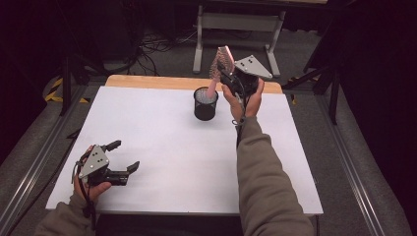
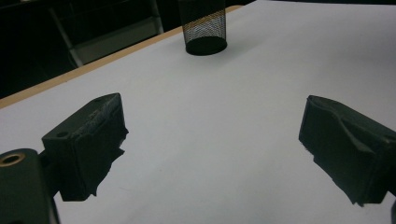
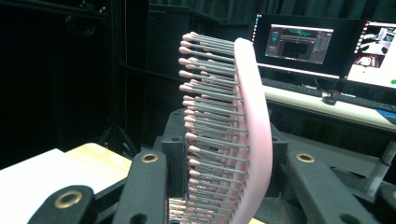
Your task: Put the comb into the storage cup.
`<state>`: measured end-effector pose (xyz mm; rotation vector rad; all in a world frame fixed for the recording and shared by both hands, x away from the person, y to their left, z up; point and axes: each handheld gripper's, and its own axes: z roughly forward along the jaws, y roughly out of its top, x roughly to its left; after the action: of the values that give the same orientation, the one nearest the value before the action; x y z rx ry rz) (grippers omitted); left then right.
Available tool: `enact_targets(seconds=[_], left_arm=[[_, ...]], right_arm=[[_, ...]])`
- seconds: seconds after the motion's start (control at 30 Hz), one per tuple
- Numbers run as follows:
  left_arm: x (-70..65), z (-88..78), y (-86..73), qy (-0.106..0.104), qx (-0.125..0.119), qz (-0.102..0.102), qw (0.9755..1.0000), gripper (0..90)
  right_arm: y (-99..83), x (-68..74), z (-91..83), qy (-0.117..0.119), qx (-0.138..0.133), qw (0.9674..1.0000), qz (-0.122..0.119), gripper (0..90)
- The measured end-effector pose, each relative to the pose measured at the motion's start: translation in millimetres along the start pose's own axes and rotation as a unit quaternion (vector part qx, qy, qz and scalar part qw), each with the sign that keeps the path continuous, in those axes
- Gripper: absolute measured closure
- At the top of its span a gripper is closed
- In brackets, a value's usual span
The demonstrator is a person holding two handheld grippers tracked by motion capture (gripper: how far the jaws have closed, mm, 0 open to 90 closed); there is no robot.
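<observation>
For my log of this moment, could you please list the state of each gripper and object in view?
Left gripper: open, empty, low over the near left of the table.
Right gripper: shut on the pink hairbrush, raised above the cup.
Pink hairbrush: held upright, its handle end reaching down into the cup.
Black mesh cup: upright on the white table.
Monitors: switched on.
</observation>
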<state>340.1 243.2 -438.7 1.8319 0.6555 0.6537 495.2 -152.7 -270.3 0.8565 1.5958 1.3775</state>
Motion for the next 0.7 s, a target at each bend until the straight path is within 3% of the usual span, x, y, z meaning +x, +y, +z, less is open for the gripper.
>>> enact_targets(seconds=[0.27,0.7], left_arm=[[1.1,-0.3,-0.7,-0.003,0.002,-0.003,1.0000,8.2],[1.6,-2.2,-1.5,-0.001,0.001,-0.005,1.0000,8.3]], right_arm=[[-10.3,-1.0,17.6,-0.015,0.018,0.9997,-0.001,64.5],[-32.3,-4.2,32.7,-0.020,0.040,0.9985,0.029,64.4]])
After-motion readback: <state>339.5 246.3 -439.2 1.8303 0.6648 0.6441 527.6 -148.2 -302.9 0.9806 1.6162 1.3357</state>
